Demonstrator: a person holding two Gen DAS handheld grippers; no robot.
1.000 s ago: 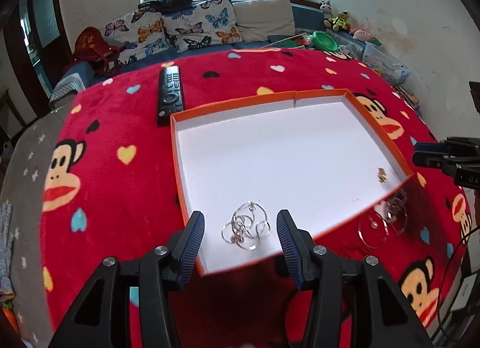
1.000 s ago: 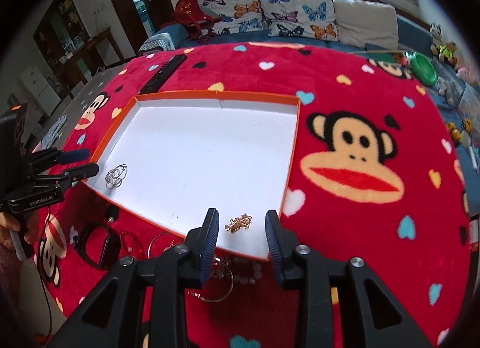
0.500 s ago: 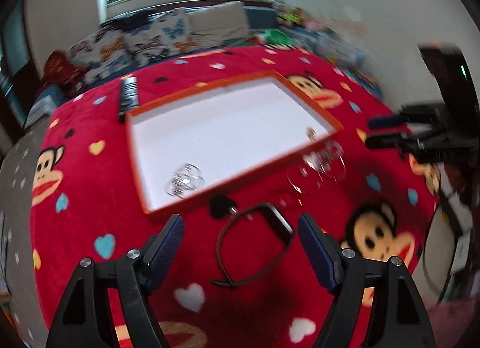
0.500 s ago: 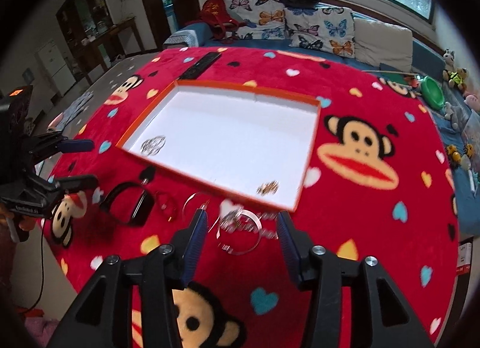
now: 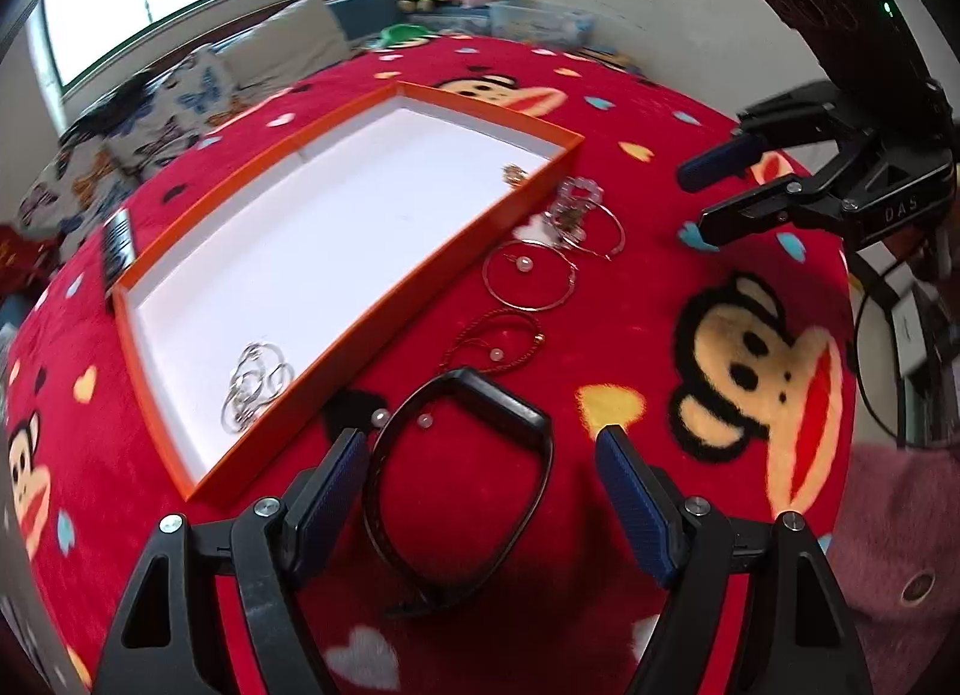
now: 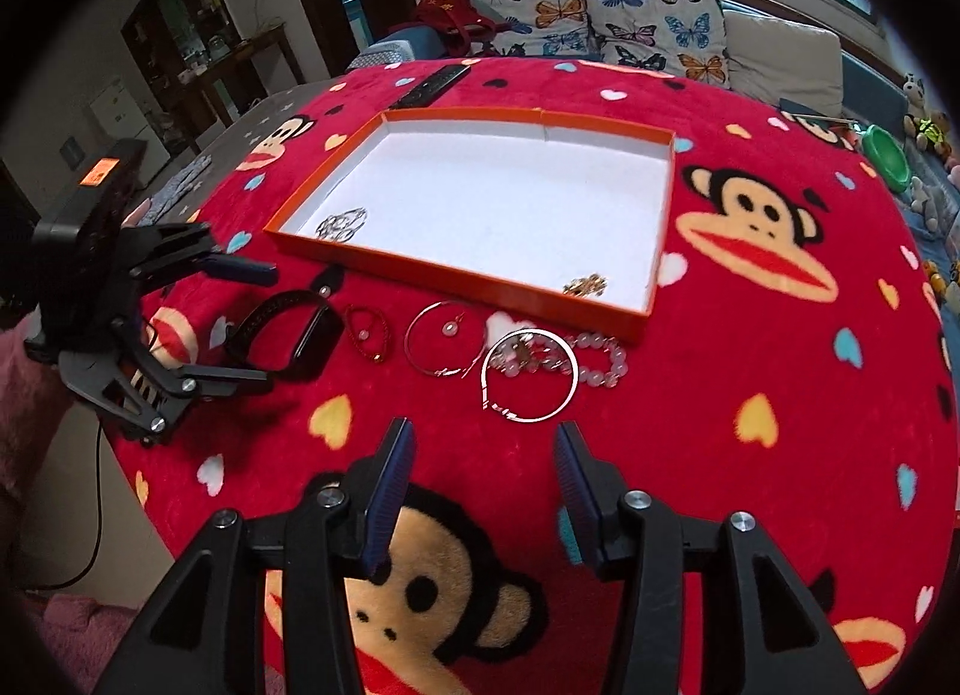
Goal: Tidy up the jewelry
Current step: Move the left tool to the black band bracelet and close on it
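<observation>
Black wristband (image 5: 462, 473) lies on red blanket (image 5: 630, 335) just outside orange tray (image 5: 336, 377), between left gripper (image 5: 480, 485) jaws, released, just opened wider. Light, springy; prob. best pinched across its stiff thick segment. Right gripper (image 6: 483, 473): jaws apart, empty, just widened, near silver bangle (image 6: 529, 375).

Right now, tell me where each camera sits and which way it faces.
Left wrist: on the left tool, angled down at the black band and orange tray; own open fingers below, the right tool at the right.
Right wrist: on the right tool, angled down at the silver hoop; own fingers show, the left tool at the left.
Shared: tray, band, bracelets.
</observation>
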